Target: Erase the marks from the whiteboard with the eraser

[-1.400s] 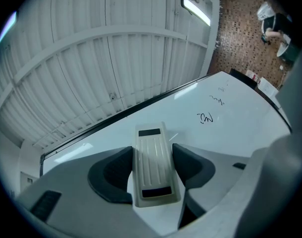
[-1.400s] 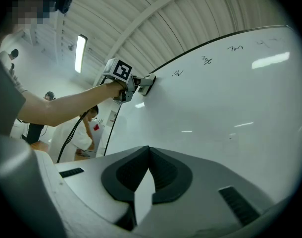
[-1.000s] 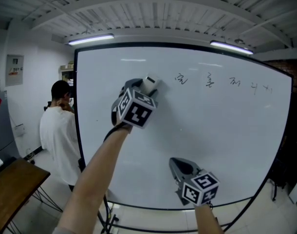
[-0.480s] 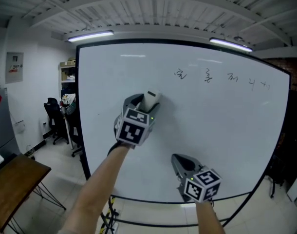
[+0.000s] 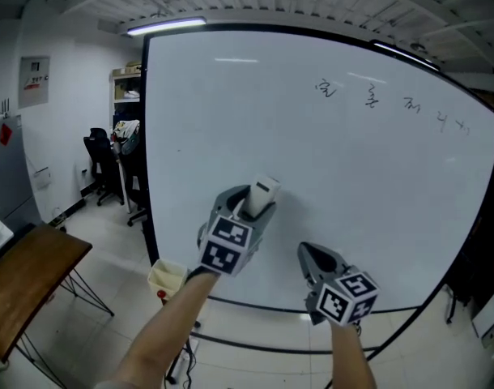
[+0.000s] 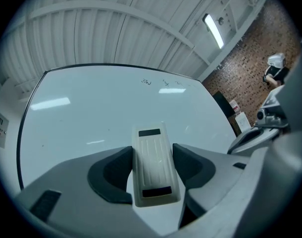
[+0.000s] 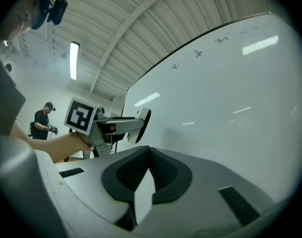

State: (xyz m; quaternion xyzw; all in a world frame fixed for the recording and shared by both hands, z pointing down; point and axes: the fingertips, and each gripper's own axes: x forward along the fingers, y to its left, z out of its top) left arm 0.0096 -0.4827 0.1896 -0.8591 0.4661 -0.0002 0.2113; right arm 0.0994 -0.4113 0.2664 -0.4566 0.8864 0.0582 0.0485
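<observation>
A large whiteboard (image 5: 352, 177) is being lit by a ceiling light (image 5: 166, 26) in a room with a ribbed ceiling. A wooden table (image 5: 28, 274) and an office chair (image 5: 101, 156) are standing off to its left. Handwritten marks (image 5: 372, 97) are showing near the board's top right corner. The eraser (image 5: 263, 191) is being gripped between the jaws of the left gripper (image 5: 257, 204), low on the board and well below the marks. Whether it is touching the surface cannot be told. The right gripper (image 5: 316, 259) is being held just beside it, lower and to the right, with its jaws pressed together on nothing.
</observation>
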